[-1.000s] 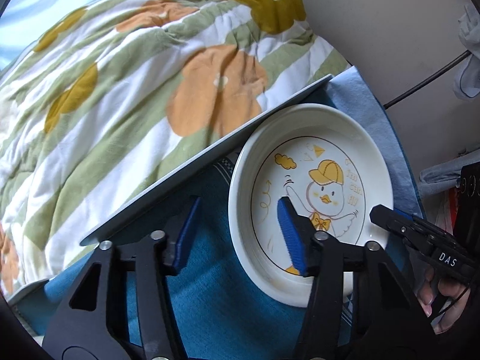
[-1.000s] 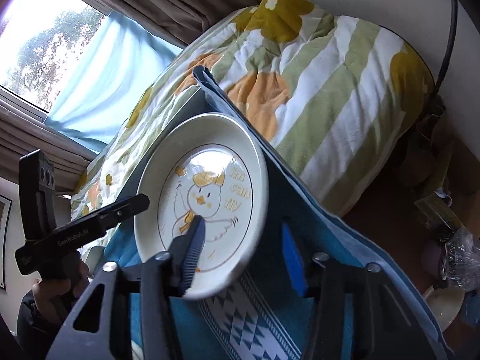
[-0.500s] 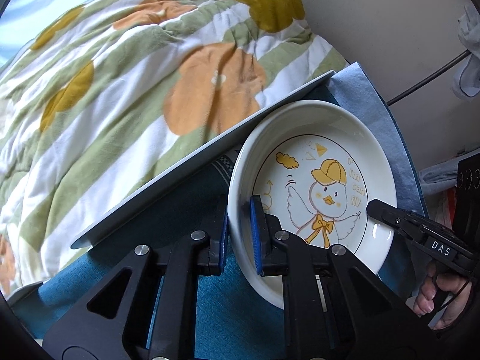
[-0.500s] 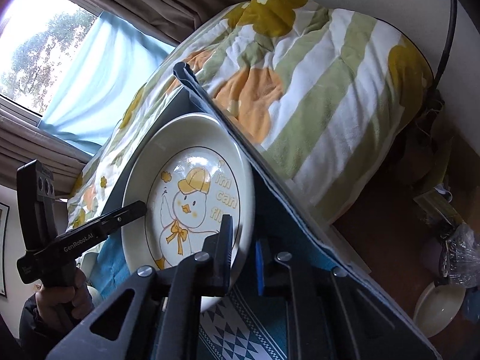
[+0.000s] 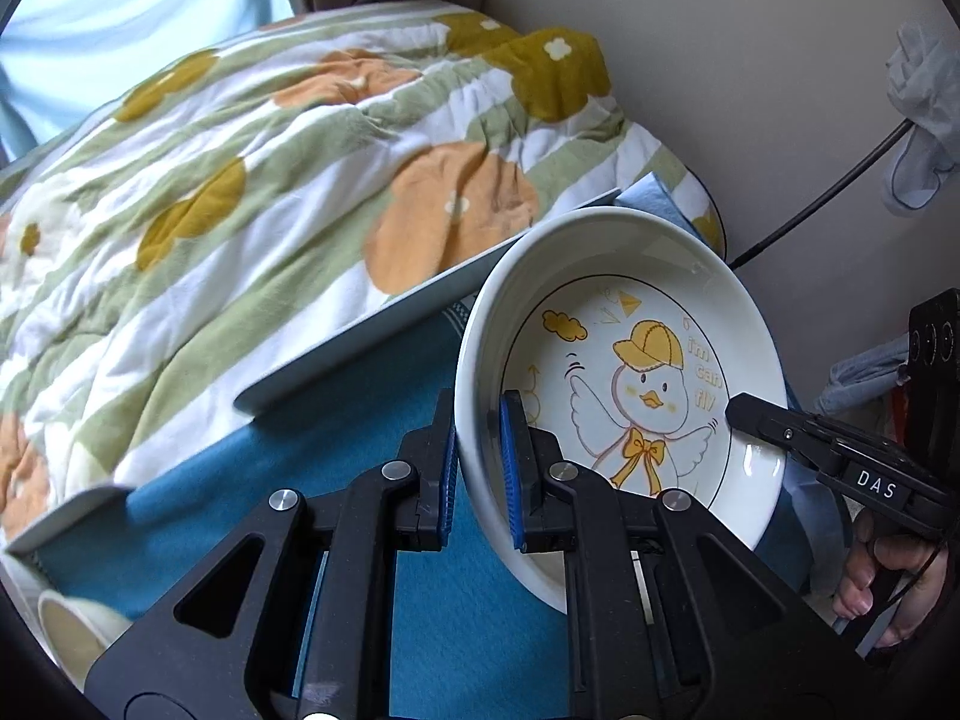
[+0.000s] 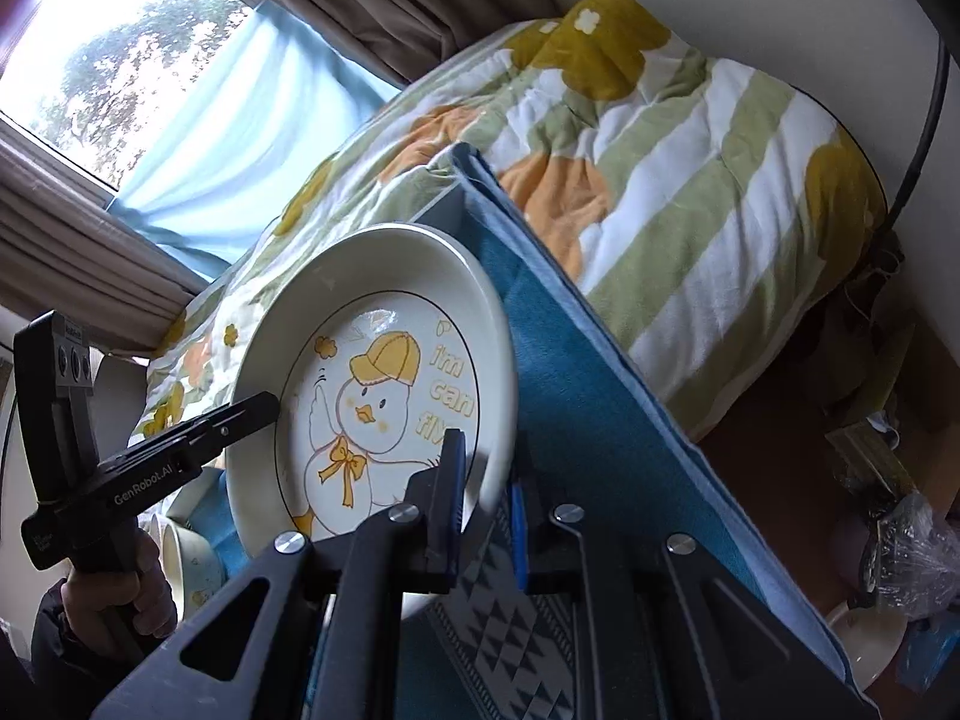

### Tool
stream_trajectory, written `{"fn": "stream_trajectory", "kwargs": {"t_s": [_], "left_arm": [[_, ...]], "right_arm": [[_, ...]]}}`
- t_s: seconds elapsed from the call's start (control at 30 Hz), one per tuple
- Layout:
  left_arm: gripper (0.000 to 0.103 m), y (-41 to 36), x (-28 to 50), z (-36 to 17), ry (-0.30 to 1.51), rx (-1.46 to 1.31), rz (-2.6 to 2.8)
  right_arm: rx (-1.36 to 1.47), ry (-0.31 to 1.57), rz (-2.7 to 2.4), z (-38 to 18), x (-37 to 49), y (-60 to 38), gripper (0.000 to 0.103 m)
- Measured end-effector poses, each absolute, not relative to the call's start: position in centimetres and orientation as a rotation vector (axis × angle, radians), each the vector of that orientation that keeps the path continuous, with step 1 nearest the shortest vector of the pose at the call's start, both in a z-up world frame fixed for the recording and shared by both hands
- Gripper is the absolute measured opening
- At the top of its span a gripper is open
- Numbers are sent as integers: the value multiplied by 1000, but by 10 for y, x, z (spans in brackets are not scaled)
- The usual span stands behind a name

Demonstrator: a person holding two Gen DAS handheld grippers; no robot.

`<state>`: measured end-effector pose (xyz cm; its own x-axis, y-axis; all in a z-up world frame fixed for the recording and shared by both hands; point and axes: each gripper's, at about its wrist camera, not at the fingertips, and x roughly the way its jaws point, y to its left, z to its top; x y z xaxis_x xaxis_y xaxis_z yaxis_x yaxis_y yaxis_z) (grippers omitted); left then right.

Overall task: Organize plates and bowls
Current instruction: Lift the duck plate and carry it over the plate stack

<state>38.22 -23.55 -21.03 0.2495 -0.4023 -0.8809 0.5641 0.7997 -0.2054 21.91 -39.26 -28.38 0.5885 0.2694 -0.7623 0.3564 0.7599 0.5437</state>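
Table (image 5: 420, 588), blue cloth: plate no longer resting on it.
Plate (image 5: 636, 396), duck print: now lifted and tilted above the cloth, carried from both sides.
Left tongs (image 5: 477, 474): open a second ago, now clamped on plate's near rim.
Right tongs (image 6: 487, 507): likewise clamped on opposite rim.
Status: pickup done; placing remains.

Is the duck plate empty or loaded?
Empty. The duck plate shows its whole printed picture bare in both wrist views; the left gripper and right gripper clamp opposite rims.
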Motion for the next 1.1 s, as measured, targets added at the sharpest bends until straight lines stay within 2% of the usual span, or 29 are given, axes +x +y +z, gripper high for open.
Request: {"fn": "stream_trajectory", "kwargs": {"t_s": [0.27, 0.53, 0.77, 1.1], "left_arm": [[11, -178, 306, -166, 1049, 131, -584], [11, -110, 207, -141, 993, 81, -496], [11, -60, 141, -151, 1018, 20, -395], [11, -4, 89, -190, 1082, -107, -180]], "right_arm": [[672, 920, 44, -248, 178, -354, 12], [627, 915, 153, -235, 120, -302, 12], [557, 956, 242, -234, 86, -260, 12], [417, 1059, 421, -256, 93, -212, 12]]}}
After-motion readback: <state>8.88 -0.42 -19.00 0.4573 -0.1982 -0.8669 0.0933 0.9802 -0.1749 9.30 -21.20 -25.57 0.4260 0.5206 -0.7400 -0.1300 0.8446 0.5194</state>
